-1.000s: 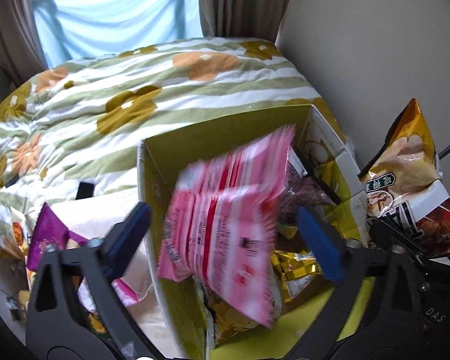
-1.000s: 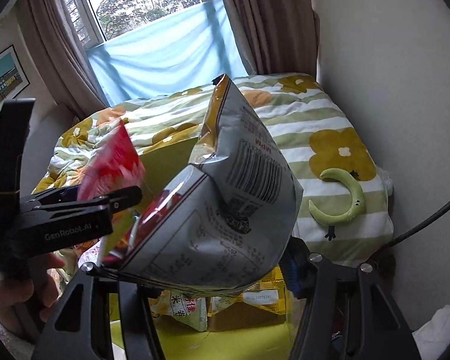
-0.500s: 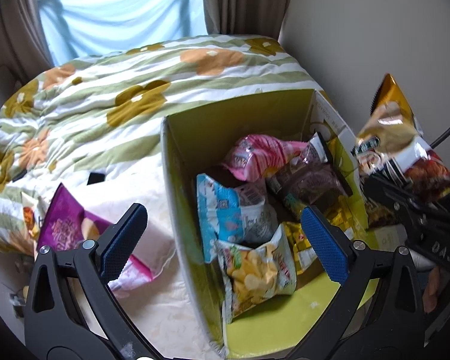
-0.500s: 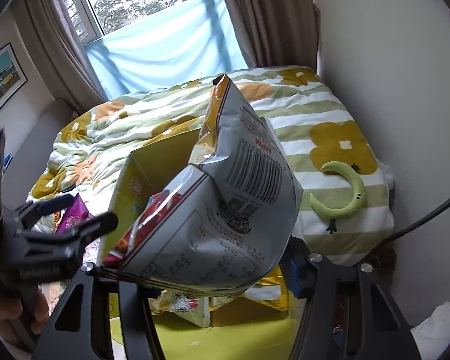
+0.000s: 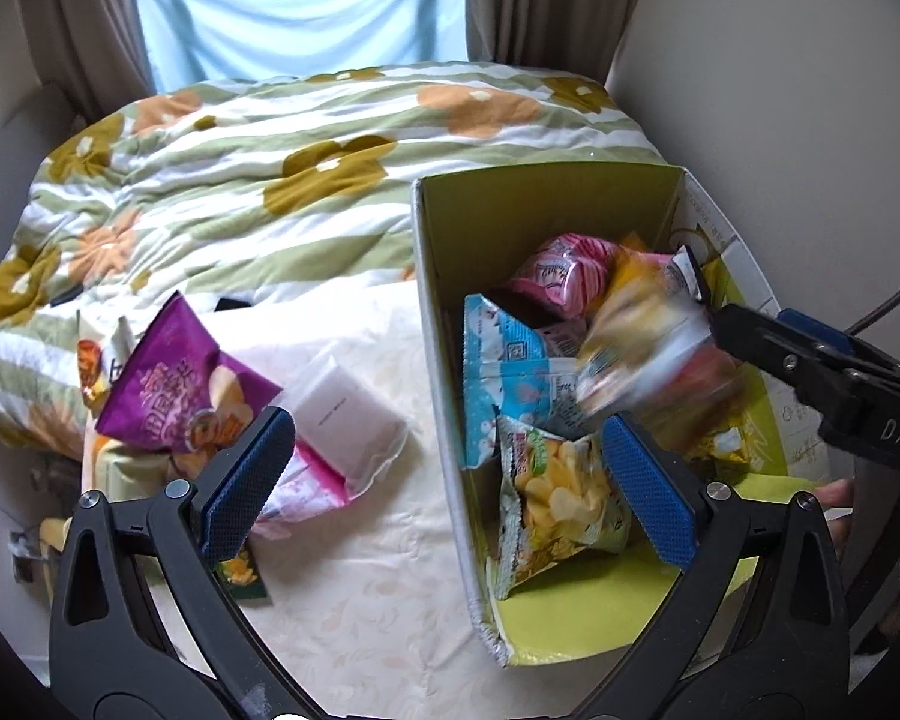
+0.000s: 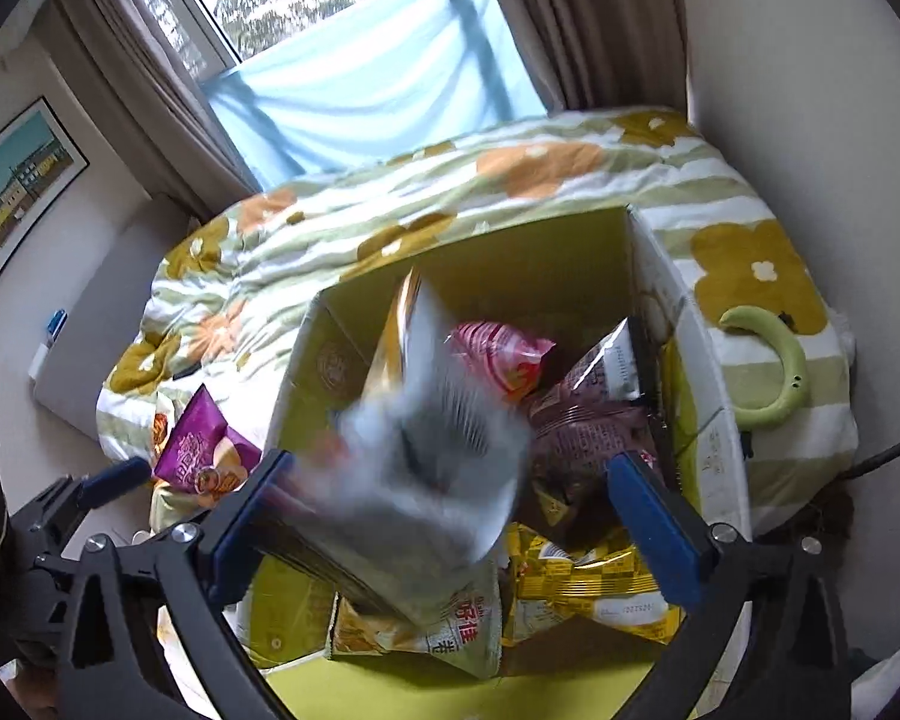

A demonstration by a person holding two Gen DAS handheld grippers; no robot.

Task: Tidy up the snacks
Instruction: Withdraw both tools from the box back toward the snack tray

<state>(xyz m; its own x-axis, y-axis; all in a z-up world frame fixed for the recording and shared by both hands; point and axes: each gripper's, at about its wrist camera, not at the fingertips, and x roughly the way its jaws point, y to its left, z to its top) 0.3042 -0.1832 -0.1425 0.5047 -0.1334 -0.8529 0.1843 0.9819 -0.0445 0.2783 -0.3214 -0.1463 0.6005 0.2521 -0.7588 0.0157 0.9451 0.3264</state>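
Observation:
A yellow-green cardboard box [image 5: 546, 210] stands on the bed, holding several snack bags. My right gripper [image 6: 456, 516] is open above the box; a gold and grey chip bag [image 6: 426, 450] is blurred between its jaws, falling loose into the box. The bag also shows blurred in the left wrist view [image 5: 648, 336], beside the right gripper's arm. My left gripper [image 5: 444, 480] is open and empty, hovering over the box's left wall. A purple chip bag [image 5: 180, 384] lies on the bed to the left of the box.
A white and pink packet [image 5: 342, 426] lies beside the purple bag, with more bags under it. A green crescent toy [image 6: 774, 372] lies on the flowered duvet [image 5: 270, 168] right of the box. The wall [image 5: 780, 90] is close on the right.
My right gripper has opened and let go of the gold chip bag, which is dropping into the box. My left gripper, having dropped the pink bag earlier, has drifted left.

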